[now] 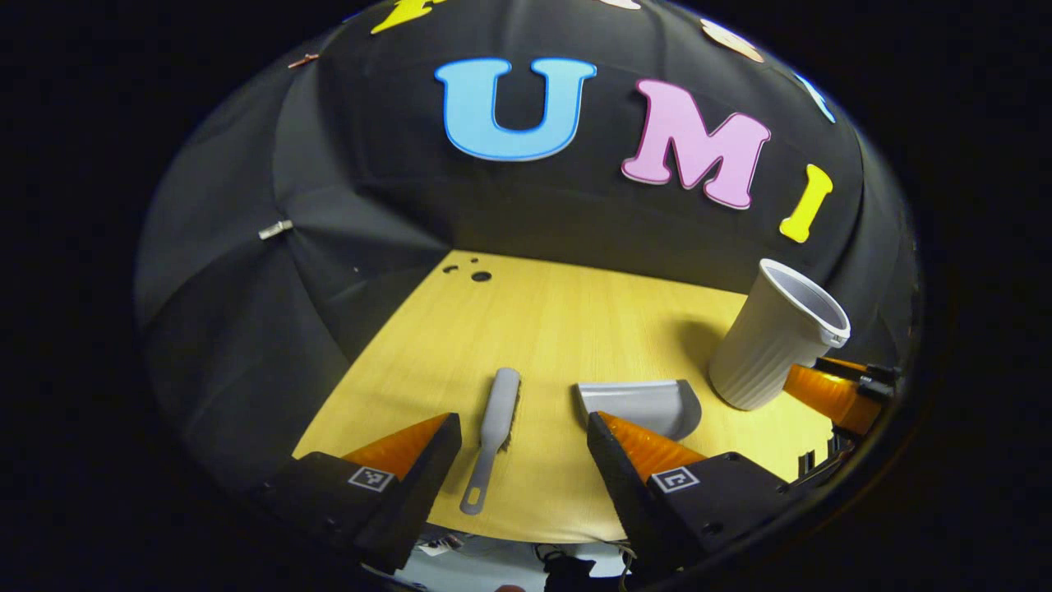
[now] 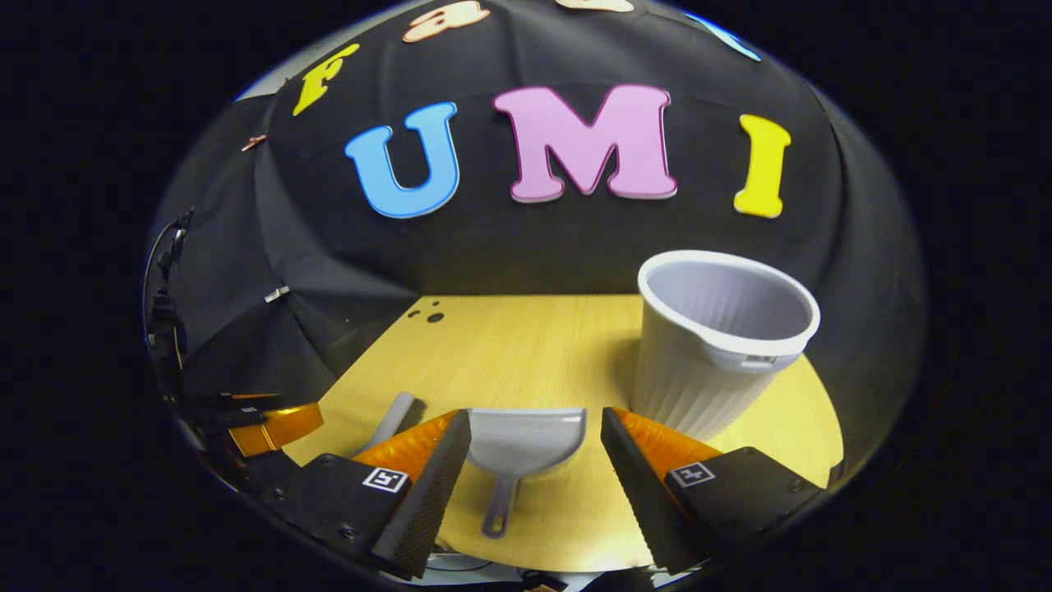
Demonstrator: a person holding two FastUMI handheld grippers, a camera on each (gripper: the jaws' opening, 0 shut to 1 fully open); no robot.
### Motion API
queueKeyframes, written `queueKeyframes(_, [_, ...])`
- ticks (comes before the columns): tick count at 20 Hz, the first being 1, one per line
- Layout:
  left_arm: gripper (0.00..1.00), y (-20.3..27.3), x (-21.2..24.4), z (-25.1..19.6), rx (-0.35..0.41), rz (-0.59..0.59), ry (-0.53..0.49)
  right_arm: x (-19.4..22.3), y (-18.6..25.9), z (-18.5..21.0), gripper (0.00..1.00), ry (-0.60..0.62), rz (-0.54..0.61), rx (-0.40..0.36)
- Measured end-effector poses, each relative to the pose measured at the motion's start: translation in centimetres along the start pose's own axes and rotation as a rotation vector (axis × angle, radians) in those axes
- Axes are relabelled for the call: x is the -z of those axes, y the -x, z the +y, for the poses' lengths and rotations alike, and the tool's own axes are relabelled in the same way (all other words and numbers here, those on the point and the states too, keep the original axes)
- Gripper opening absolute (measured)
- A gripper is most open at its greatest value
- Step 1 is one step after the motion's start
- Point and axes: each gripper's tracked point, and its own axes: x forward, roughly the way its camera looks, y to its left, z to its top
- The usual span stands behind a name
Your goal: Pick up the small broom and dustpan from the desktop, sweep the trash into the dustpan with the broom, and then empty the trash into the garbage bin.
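Broom [image 1: 499,415] and dustpan [image 2: 526,440] lay flat on the bench [image 1: 559,329] beside the bin [image 2: 715,345], each between spread, empty fingers of our left gripper [image 1: 519,452] and right gripper [image 2: 534,452], fitting either pick-up or put-down; trash we couldn't make out.

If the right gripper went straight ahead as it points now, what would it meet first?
Probably the dustpan: its handle lies between the open right gripper fingers. The garbage bin stands off to one side, though depth is uncertain.

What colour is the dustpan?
Grey; the dustpan shows best in the right gripper view.
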Motion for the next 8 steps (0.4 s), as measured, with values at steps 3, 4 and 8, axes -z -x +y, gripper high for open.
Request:
queueKeyframes(3, [0.96,2.3,-1.1,-1.8,-0.011,-0.131,-0.012,-0.7,1.9,-1.5,0.99,0.023,-0.054,0.011])
queueKeyframes(4, [0.96,2.9,-1.0,-2.4,-0.018,-0.16,-0.006,-0.3,2.6,-2.4,0.99,0.037,-0.058,0.016])
queueKeyframes(8, [0.96,4.0,0.4,-5.4,0.001,-0.17,0.089,1.9,4.3,-4.7,0.99,0.054,-0.039,0.041])
